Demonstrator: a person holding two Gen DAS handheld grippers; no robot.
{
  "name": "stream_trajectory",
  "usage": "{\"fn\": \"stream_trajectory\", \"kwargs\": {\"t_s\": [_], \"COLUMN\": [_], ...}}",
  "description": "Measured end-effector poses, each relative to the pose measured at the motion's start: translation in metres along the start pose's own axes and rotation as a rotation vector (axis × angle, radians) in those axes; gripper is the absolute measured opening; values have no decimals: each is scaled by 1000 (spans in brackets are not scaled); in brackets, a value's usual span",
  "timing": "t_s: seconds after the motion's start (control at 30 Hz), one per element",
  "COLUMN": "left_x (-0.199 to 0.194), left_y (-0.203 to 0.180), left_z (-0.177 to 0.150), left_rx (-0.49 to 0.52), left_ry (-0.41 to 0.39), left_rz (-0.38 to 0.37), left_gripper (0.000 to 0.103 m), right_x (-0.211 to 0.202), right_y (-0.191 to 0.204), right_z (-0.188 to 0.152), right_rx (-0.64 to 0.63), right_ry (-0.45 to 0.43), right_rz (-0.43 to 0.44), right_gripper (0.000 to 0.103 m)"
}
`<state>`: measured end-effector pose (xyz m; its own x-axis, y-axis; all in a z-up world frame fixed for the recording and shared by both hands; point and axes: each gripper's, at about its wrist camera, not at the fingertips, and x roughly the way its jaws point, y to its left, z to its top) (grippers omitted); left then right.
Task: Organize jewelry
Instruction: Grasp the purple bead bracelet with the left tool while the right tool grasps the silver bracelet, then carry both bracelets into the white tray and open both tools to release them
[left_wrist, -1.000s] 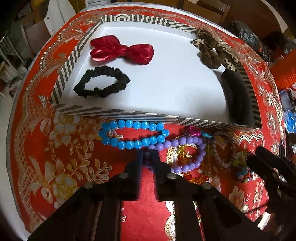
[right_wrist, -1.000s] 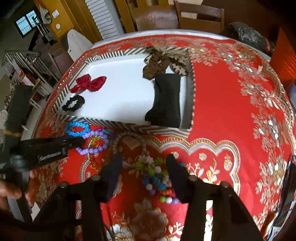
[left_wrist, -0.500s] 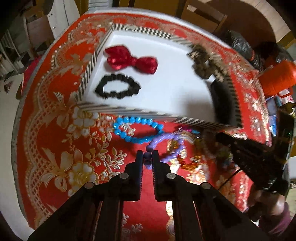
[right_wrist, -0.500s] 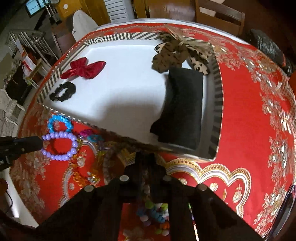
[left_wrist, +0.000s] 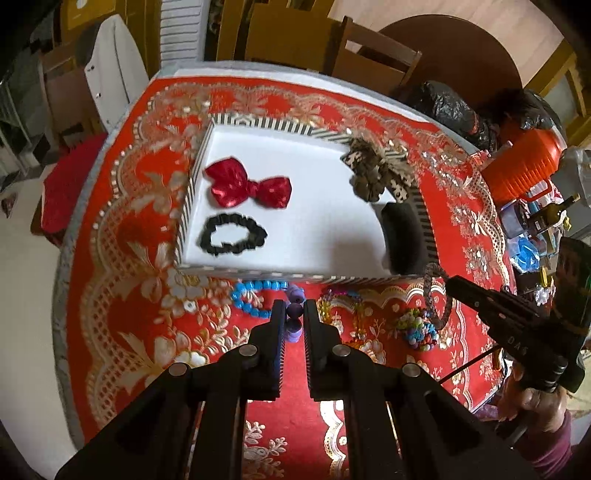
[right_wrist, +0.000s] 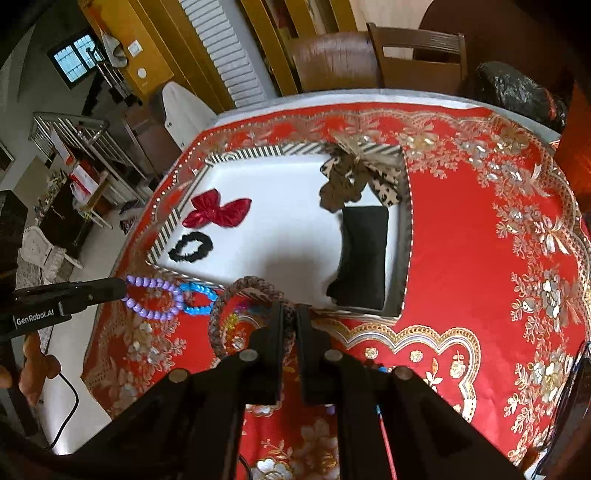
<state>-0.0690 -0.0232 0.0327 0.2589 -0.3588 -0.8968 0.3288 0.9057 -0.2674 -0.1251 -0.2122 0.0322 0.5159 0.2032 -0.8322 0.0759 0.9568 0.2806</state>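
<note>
Left wrist view: the left gripper (left_wrist: 294, 308) is clamped fully onto the purple bead bracelet (left_wrist: 294, 318), which hangs between the fingertips above the red tablecloth (left_wrist: 122, 236). The blue bead bracelet (left_wrist: 255, 299) lies on the cloth just in front of the striped tray (left_wrist: 258, 123). To do this step well, probably carry the purple bracelet clear over the near tray wall before lowering, and set it on bare white floor away from the red bow (left_wrist: 249, 186) and black scrunchie (left_wrist: 234, 236).

Right wrist view: the right gripper (right_wrist: 290, 314) is closed on the brown braided bracelet (right_wrist: 236, 295), whose loop swings up to its left. This view alone shows the whole purple loop dangling, the free space beside the black cushion (right_wrist: 364, 254), and the leopard-print bow (right_wrist: 356, 173) on the tray's far corner. Only the left view shows the multicoloured bead pile (left_wrist: 417, 328) remaining on the cloth.
</note>
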Motion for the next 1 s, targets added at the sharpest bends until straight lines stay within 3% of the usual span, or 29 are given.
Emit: {"fn": "stream_trajectory", "kwargs": {"t_s": [0.4,1.0], "left_x": [-5,59], "left_y": [-15,-27], "left_z": [41,124], "left_rx": [78,149], "left_ry": [-56,-23], "left_rz": [38,120], "left_gripper": [0,0], "right_x": [-2,45], "right_y": [3,-9], "right_z": [18,53], "right_rx": [-11,-11], "right_ry": [-19,40], "right_rz": [-34,-62], "right_gripper": [6,6]}}
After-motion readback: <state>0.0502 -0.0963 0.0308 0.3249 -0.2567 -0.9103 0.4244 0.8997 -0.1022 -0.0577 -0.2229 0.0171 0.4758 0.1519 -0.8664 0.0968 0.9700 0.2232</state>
